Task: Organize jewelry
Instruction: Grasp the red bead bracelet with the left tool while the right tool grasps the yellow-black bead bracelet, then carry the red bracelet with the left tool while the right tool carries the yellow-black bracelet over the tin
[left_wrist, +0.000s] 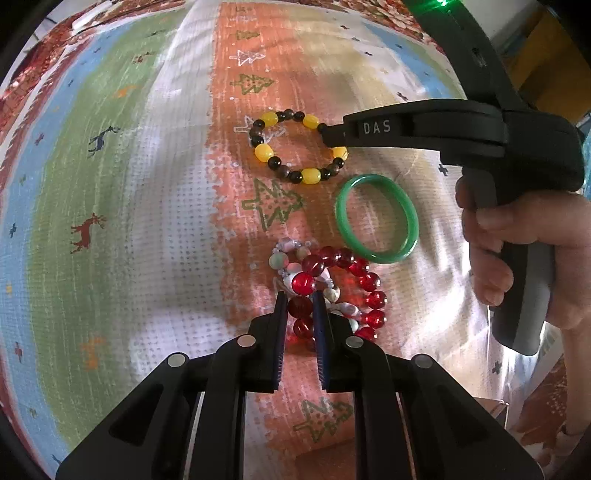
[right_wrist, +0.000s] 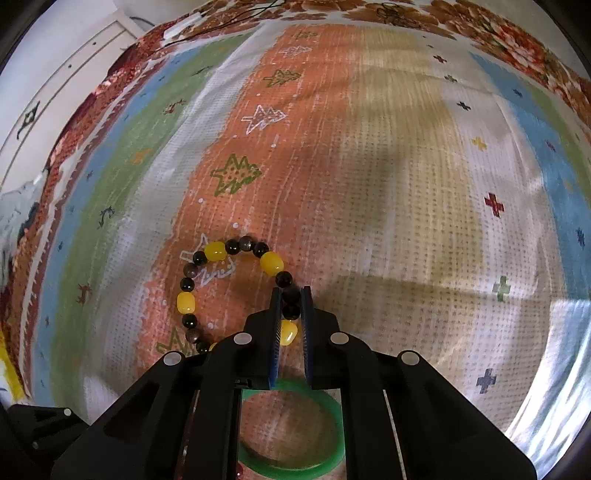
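A red bead bracelet (left_wrist: 354, 280) lies tangled with a pale shell bracelet (left_wrist: 291, 258) on the patterned cloth. My left gripper (left_wrist: 300, 301) is shut on the red bracelet, a dark red bead pinched between its pads. Farther off lies a yellow and black bead bracelet (left_wrist: 295, 146) (right_wrist: 221, 280). My right gripper (right_wrist: 291, 295) (left_wrist: 328, 134), held by a hand (left_wrist: 517, 258), is shut on that bracelet's right side, with dark beads between its pads. A green bangle (left_wrist: 378, 218) (right_wrist: 295, 465) lies flat between the two bracelets, partly hidden under the right gripper in the right wrist view.
A striped cloth (left_wrist: 147, 184) with tree, deer and cross motifs covers the whole surface. A floral border (right_wrist: 480, 22) runs along its far edge. A white cabinet (right_wrist: 66, 74) stands beyond the cloth at upper left in the right wrist view.
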